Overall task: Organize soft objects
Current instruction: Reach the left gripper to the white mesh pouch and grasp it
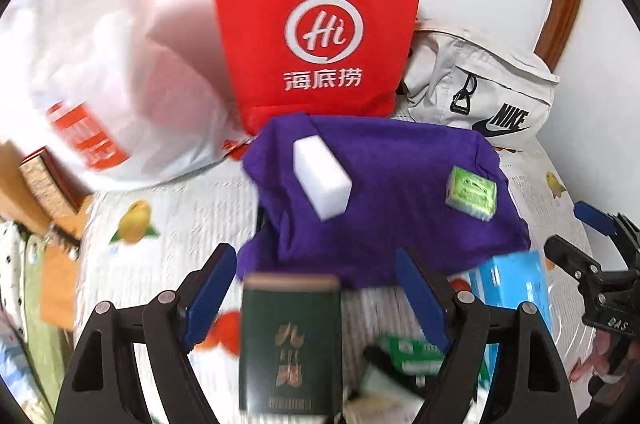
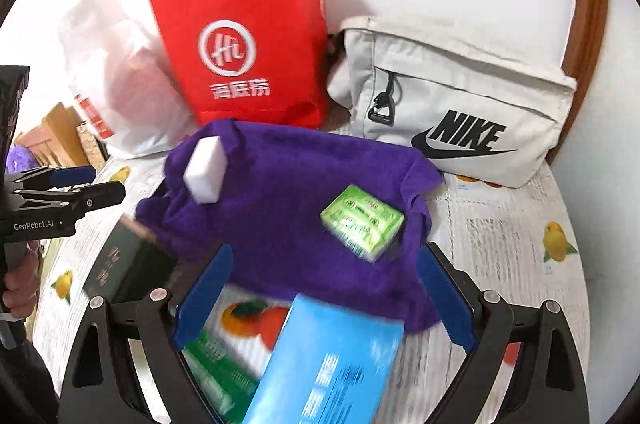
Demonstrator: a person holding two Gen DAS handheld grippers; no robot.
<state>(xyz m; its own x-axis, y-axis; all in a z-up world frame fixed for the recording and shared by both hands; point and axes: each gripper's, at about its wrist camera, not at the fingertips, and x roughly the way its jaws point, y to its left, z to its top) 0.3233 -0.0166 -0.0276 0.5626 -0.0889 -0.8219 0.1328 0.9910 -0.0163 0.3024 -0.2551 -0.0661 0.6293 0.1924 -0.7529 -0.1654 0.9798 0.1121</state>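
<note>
Purple cloth (image 1: 384, 192) lay spread mid-frame in both wrist views, on the fruit-print table cover (image 1: 176, 224). We saw a white sponge block (image 1: 322, 180) on its upper left part and a green tissue pack (image 1: 471, 193) on its right part, both resting on the fabric.

Left gripper (image 1: 320, 300): jaws wide apart, nothing between the pads. Cloth sat just above its fingertips in frame, not touched. A dark green box (image 1: 290, 344) stood at the bottom centre between the fingers, but the pads were clear of it.

Right gripper (image 2: 320, 296): jaws wide apart too, gripping nothing. We saw the cloth's near edge lying between and above its fingertips, with a blue box (image 2: 332, 364) and a green packet (image 2: 218, 372) lower down in the gap; contact with either we couldn't tell.

Behind the cloth, top of frame: red paper bag (image 1: 316, 32) upright, white plastic bag (image 1: 104, 64) to its left, white Nike pouch (image 2: 456, 104) to its right.
</note>
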